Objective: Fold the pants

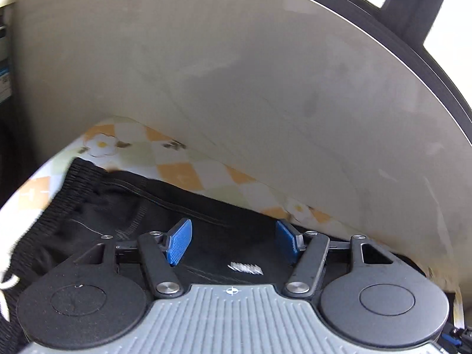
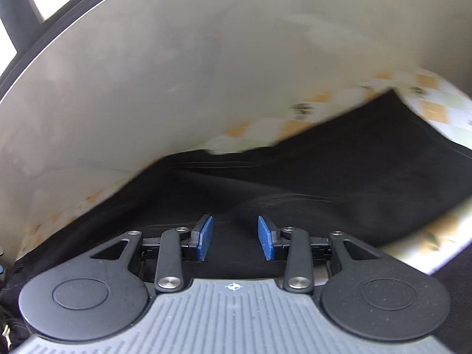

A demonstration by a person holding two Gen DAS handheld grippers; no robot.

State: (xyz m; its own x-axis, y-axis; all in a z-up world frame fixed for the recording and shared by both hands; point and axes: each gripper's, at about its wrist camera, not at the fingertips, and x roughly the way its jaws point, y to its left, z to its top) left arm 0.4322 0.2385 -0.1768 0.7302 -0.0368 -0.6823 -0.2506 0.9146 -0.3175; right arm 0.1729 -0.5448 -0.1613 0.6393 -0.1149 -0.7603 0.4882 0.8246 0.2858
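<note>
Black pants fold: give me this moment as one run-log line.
left hand-held gripper: open, empty | right hand-held gripper: open, empty | black fabric pants: on checked floral cloth

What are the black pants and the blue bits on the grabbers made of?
The black pants look like soft knit fabric: matte, with a ribbed stretchy waistband and stitched seams. The blue pads on the left gripper look like rubber or plastic, with a fine bumpy grid; which one is hard to tell.

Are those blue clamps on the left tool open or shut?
Open: the left gripper pads stand apart, nothing pinched, above the black pants.
</note>
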